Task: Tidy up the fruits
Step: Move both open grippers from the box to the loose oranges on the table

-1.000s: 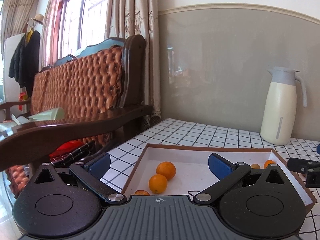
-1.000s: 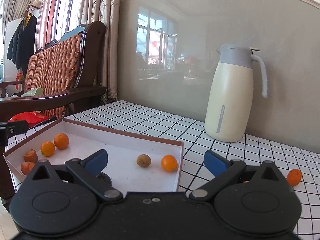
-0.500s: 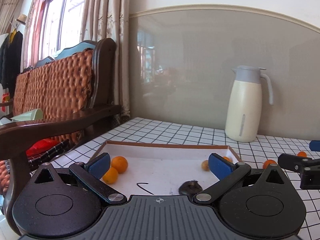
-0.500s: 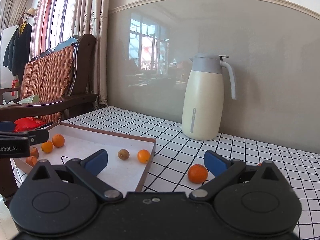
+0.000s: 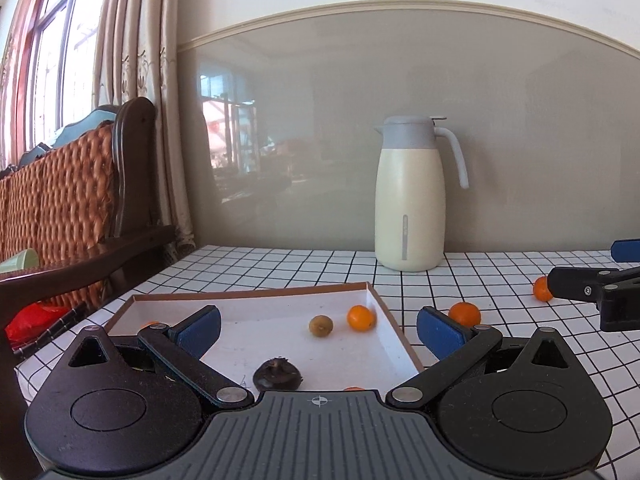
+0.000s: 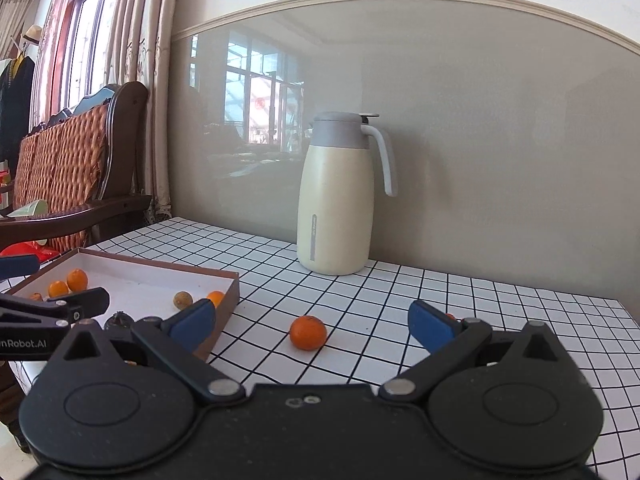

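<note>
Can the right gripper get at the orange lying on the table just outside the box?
Probably yes: the right gripper is open, the orange lies between its jaws' line on bare table, clear of the box.

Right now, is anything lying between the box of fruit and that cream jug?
No. In the right wrist view, only bare checked tabletop lies between the box and the jug.

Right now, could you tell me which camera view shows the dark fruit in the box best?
The left wrist view: the dark fruit lies whole and close, inside the box. In the right wrist view it is small, behind the gripper's finger.
</note>
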`<state>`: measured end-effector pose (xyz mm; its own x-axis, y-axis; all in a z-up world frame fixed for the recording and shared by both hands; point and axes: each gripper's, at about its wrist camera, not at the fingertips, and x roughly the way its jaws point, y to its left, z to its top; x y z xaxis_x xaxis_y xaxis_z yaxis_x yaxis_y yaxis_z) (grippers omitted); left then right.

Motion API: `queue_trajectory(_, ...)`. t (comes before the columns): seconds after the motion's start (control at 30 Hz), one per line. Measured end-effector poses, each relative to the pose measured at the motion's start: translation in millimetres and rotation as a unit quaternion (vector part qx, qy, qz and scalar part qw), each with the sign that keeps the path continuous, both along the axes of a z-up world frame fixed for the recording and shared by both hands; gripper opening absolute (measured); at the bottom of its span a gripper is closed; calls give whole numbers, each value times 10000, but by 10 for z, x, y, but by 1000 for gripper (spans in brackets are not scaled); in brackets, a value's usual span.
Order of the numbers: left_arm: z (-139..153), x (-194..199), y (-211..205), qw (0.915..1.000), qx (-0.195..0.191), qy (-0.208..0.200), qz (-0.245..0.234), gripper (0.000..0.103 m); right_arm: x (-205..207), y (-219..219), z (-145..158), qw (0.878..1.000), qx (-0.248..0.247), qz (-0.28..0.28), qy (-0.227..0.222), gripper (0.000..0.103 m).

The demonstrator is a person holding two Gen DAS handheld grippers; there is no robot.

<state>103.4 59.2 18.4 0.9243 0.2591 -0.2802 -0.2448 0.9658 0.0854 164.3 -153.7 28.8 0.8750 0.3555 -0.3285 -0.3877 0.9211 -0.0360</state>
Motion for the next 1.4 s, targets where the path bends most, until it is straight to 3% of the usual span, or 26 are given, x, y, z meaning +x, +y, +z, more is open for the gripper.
queue_trajectory(0.43, -63, 86, -473, 9985, 362, -361, -199, 103, -16, -379, -46, 9996, 32, -292, 23, 97)
queue_trajectory(0.6, -84, 178, -602, 9982, 217, -358, -431, 103, 2, -483, -83, 9994, 14, -342, 88, 95)
queue_trajectory(0.83, -151, 404, -867, 9971, 247, -159, -704, 103, 163, -696, -144, 9980, 43, -622, 136, 92)
queue_trajectory(1.17, -330, 856, -1019, 9970, 88, 202, -740, 102, 624, -767, -290, 9960, 50, -839, 305, 84)
queue_trajectory(1.27, -384, 995, -1020, 9969, 8, 313, -724, 93, 736, -738, -338, 9960, -29, -835, 315, 83)
queue_trajectory(1.4, -476, 1187, -1004, 9964, -79, 469, -701, 90, 888, -756, -408, 9953, -17, -873, 413, 81)
